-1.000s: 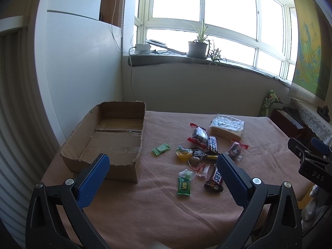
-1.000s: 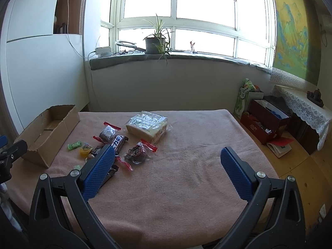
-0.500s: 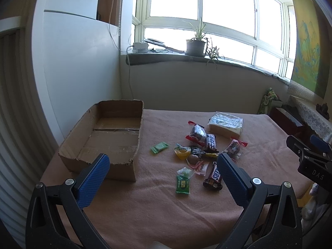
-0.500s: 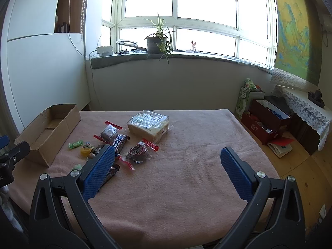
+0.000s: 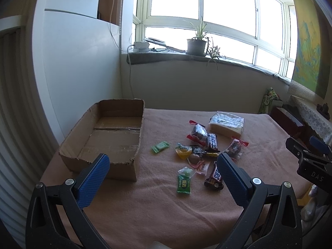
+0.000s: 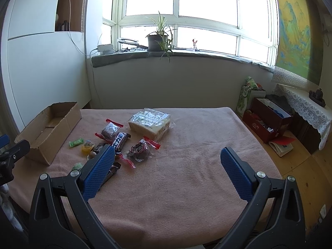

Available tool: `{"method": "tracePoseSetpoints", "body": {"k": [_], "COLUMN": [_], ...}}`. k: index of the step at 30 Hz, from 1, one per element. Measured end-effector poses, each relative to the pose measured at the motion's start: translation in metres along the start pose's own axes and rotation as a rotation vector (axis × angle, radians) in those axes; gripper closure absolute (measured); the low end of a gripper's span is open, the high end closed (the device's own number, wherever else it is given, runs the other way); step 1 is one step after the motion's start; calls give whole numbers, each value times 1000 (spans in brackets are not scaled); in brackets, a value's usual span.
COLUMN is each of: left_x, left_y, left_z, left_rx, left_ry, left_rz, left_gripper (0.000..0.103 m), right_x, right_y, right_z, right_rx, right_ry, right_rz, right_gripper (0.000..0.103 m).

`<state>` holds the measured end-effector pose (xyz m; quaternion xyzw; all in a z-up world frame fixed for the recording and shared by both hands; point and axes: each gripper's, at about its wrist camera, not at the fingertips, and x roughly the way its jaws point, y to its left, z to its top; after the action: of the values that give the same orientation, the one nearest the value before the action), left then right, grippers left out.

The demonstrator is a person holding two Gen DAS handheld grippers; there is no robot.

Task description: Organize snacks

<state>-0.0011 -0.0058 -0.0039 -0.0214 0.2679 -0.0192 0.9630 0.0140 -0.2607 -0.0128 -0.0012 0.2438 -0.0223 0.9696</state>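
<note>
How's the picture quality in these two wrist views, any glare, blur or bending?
Left wrist view: the window is blown out white, the wall on the left bows with fisheye curve, the snacks stay sharp. Right wrist view: same white glare in the window, dark corners, the cardboard box and bread pack are clear, not blurred.

pink tablecloth [image 5: 157,207], brown cardboard box [image 5: 116,137], green candy wrapper [image 5: 183,183]

**Covered, cropped, unreadable**

In the right wrist view, the right gripper's left pad [image 6: 99,172] covers part of a dark chocolate bar [image 6: 113,169] and most of the small green packet [image 6: 76,166]. The left gripper [image 6: 9,155] is cut off by that frame's edge. Print on the clear bread bag [image 5: 227,122] is too small to read.
</note>
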Motion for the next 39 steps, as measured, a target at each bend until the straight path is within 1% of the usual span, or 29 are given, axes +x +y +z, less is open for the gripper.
{"method": "tracePoseSetpoints", "body": {"k": [8,13,19,22,23,25,27,29,30,31,32,33,34,35,36,37,38,39], "left_x": [0,6,27,37,42,52,64,74,78,82,86,89,92,95,99,103,106,109], "left_y": [-3,-4,-3,-2,-2,-1,0,1,0,-1,-5,-7,-9,-9,-9,-8,-7,-6], "left_z": [3,1,-8,-14,-15,-20,-24,-27,-28,-29,-31,-32,-33,-34,-35,-36,-36,-36], "left_rx": [25,37,71,115,131,143,145,140,139,145,157,170,175,174,171,164,156,149], "left_ry": [-1,6,48,71,84,120,160,189,206,222,235,244,248,257,269,279,286,293], "left_rz": [0,-15,-31,-42,-51,-85,-118,-154,-176,-199,-221,-235,-239,-243,-251,-259,-261,-266], "left_gripper": [1,1,1,2,5,14,32,34,38,38,38,42,48,56,57,59,64,65], "right_x": [-1,3,15,24,27,35,41,48,52,56,59,62,66,69,72,76,80,85], "right_y": [-2,0,4,5,5,7,10,13,15,17,20,23,27,31,34,38,41,44], "right_z": [5,4,-4,-12,-14,-22,-27,-33,-34,-35,-36,-36,-37,-37,-37,-37,-38,-38], "right_rx": [3,-12,-30,-45,-48,-58,-70,-67,-60,-55,-50,-47,-46,-47,-48,-51,-50,-42], "right_ry": [5,18,47,70,77,94,114,139,153,169,181,194,207,215,224,239,253,270], "right_rz": [15,14,33,57,66,86,109,147,168,186,207,226,245,260,273,283,294,313], "right_gripper": [0,0,0,0,0,0,0,0,0,0,2,6,7,11,16,18,21,23]}}
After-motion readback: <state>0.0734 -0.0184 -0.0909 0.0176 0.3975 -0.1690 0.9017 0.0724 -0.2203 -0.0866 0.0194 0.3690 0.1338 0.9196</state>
